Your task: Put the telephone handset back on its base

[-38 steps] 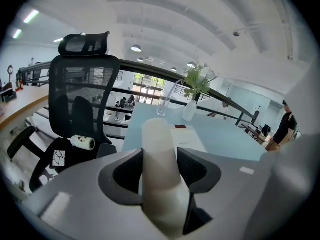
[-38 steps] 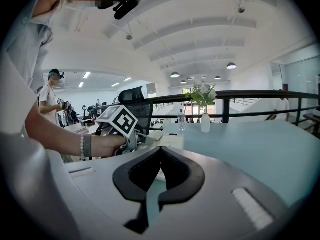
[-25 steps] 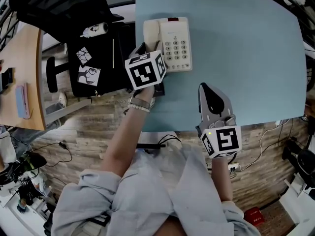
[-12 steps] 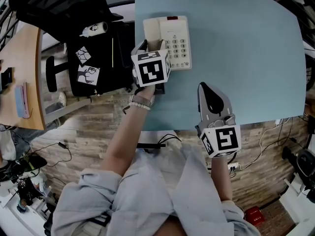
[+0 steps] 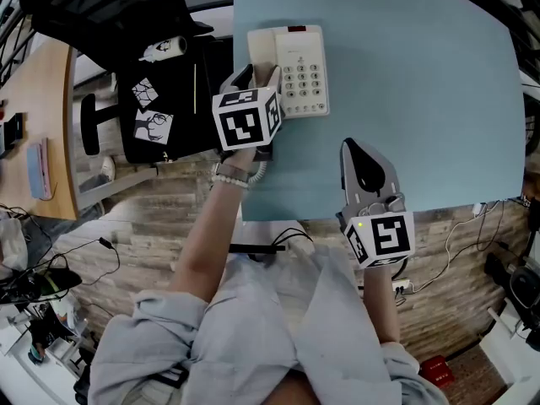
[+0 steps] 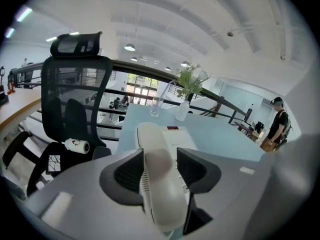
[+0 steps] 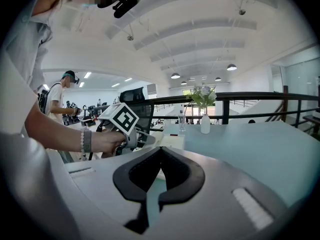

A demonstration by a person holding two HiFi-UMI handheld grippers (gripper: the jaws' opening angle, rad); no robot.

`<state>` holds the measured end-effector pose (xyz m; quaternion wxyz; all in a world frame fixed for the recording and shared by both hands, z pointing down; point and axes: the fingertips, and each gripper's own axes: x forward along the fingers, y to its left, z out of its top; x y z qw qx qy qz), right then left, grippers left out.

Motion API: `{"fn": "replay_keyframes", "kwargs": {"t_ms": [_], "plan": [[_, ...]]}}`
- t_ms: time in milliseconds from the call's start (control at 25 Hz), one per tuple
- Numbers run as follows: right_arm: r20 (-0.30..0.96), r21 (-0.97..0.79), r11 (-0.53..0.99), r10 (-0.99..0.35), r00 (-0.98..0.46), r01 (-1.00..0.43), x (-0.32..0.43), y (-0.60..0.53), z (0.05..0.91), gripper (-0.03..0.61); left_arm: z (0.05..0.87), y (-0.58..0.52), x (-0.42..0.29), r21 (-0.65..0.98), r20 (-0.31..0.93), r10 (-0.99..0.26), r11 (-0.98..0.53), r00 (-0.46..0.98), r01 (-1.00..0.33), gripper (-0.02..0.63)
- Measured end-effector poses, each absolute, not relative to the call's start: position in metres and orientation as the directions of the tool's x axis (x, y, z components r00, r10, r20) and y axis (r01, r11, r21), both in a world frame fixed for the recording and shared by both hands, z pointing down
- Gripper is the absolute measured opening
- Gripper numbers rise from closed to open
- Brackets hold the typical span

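My left hand-held gripper (image 5: 256, 78) has swung slightly back leftward, jaws still clamped on the handset (image 5: 262, 51). The handset lies along the base (image 5: 305, 72), left side, seemingly seated, so release looks due. My right hand-held gripper (image 5: 361, 160) stays closed, empty, over the table (image 5: 439, 99).

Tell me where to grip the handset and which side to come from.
Grip the handset across its narrow middle, between the wider ends, coming from the near end along its length with a jaw on each long side. The left gripper holds it so.
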<state>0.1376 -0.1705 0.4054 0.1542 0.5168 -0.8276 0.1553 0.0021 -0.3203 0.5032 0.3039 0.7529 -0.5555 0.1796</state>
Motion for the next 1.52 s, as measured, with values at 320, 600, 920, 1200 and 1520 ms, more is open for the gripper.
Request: {"fn": "replay_keyframes", "kwargs": {"t_ms": [320,600,920,1200,1520], "plan": [[0.399,-0.085,0.427,-0.813,-0.423,-0.9,0.137,-0.158,0.394,0.005,0.475,-0.3,-0.002,0.206,0.531,-0.778,-0.266,0.336,-0.942,0.081],[0.373,-0.073,0.428,-0.826,-0.423,-0.901,0.135,-0.144,0.386,0.005,0.443,-0.277,0.003,0.113,0.444,-0.817,-0.355,0.367,-0.928,0.003],[0.349,-0.054,0.424,-0.84,-0.415,-0.904,0.135,-0.132,0.369,0.005,0.4,-0.25,0.006,0.1,0.373,-0.808,-0.453,0.456,-0.886,0.003],[0.318,-0.033,0.425,-0.854,-0.413,-0.905,0.14,-0.123,0.351,0.005,0.364,-0.221,0.012,0.115,0.301,-0.791,-0.525,0.533,-0.844,0.003],[0.287,-0.018,0.415,-0.869,-0.402,-0.91,0.144,-0.112,0.338,0.005,0.334,-0.189,0.012,0.113,0.235,-0.76,-0.597,0.606,-0.794,0.003]]}}
